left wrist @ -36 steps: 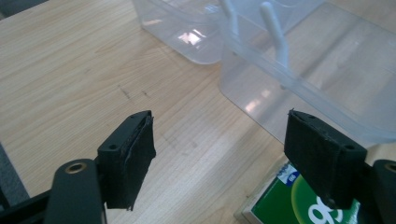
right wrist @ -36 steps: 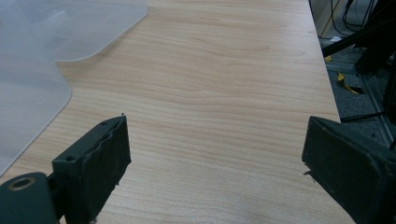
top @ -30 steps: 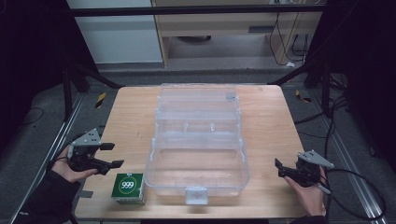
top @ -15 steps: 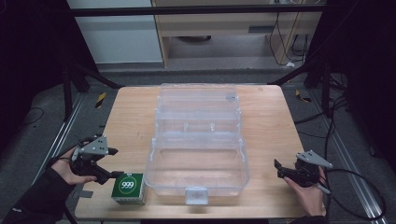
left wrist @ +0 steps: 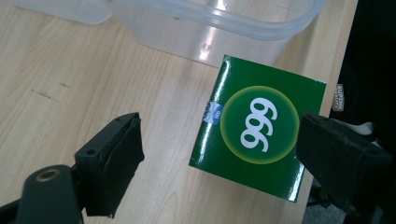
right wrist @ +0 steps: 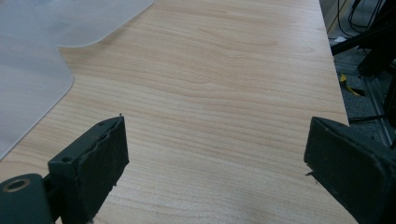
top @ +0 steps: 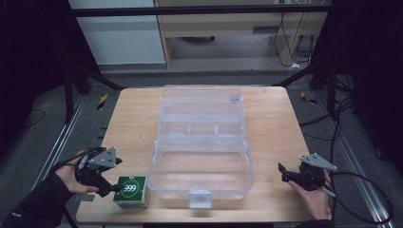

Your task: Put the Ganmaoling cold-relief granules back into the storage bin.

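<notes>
Your left hand-held gripper is wide open straddling the green box for a grab, while your right hand-held gripper idles open over bare table.

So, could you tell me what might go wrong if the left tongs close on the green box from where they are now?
The green box sits near the table edge, so a nudge could push it off. It lies off-centre between the open left tongs, with one jaw close beside it and the other well clear, so closing may turn or slide it. The clear plastic case stands right beside the box and may get bumped.
</notes>
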A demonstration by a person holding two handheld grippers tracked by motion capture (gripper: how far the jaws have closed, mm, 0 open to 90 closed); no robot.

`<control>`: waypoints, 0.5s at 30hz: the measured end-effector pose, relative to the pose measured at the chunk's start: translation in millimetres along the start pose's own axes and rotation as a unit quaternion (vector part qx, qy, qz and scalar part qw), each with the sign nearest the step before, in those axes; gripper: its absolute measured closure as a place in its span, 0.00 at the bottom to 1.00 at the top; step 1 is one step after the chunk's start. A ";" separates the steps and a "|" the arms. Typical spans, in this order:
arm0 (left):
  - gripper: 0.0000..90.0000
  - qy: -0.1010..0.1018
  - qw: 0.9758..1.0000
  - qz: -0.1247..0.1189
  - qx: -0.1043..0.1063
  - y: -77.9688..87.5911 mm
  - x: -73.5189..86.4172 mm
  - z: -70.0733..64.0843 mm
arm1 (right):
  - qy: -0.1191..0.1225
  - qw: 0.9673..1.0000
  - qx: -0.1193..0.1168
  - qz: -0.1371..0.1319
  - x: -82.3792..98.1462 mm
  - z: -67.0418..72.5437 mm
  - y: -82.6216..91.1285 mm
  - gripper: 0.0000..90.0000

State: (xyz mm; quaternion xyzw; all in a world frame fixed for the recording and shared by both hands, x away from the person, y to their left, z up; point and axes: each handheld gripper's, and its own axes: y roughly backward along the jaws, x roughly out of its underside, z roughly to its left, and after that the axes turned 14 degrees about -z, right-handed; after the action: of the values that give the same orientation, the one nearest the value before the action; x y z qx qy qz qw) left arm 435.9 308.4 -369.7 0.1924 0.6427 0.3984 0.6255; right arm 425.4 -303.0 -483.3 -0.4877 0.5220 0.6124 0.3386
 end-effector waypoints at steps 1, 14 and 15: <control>0.15 -0.006 1.000 0.006 0.006 -1.8 -0.7 -1.7 | 0.001 1.000 -0.001 0.001 0.0 0.4 0.0 0.07; 0.11 -0.025 0.999 0.029 0.028 -17.0 1.4 -8.4 | 0.005 1.000 -0.002 0.006 0.8 0.9 -1.1 0.06; 0.11 -0.031 0.998 0.035 0.031 -19.0 2.2 -9.1 | 0.004 1.000 -0.002 0.007 0.8 1.0 -1.1 0.06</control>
State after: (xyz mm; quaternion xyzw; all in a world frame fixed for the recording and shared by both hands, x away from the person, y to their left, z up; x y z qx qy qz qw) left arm 431.7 296.0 -386.3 0.2463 0.6281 0.3936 0.6245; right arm 425.9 -301.8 -484.4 -0.4873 0.5257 0.6136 0.3311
